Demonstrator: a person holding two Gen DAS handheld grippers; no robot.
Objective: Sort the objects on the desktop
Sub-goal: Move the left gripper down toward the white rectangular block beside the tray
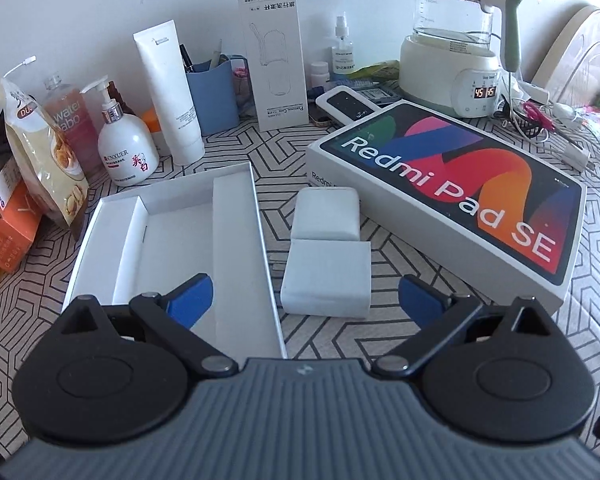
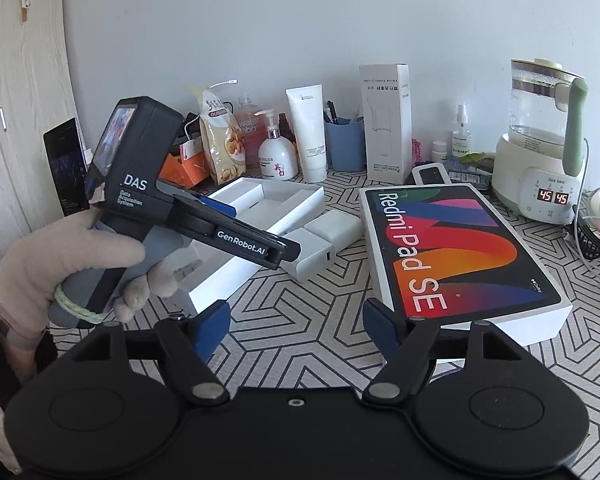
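Note:
An open white tray box (image 1: pixel 236 220) with compartments lies on the patterned table; it also shows in the right wrist view (image 2: pixel 284 196). Two white charger blocks lie to its right, the nearer one (image 1: pixel 327 278) and the farther one (image 1: pixel 326 213); they show in the right wrist view too (image 2: pixel 314 250). A Redmi Pad SE box (image 1: pixel 460 184) lies right of them (image 2: pixel 460 248). My left gripper (image 1: pixel 305 300) is open and empty, just short of the nearer block; it shows in the right wrist view (image 2: pixel 256 240). My right gripper (image 2: pixel 296 324) is open and empty over bare table.
Along the wall stand a snack bag (image 1: pixel 44 152), bottles (image 1: pixel 126 148), a white tube (image 1: pixel 170 92), a blue pen cup (image 1: pixel 214 96), a tall white carton (image 1: pixel 272 52) and a kettle (image 1: pixel 456 40). Cables (image 1: pixel 560 132) lie at the far right. A wardrobe (image 2: pixel 20 100) stands left.

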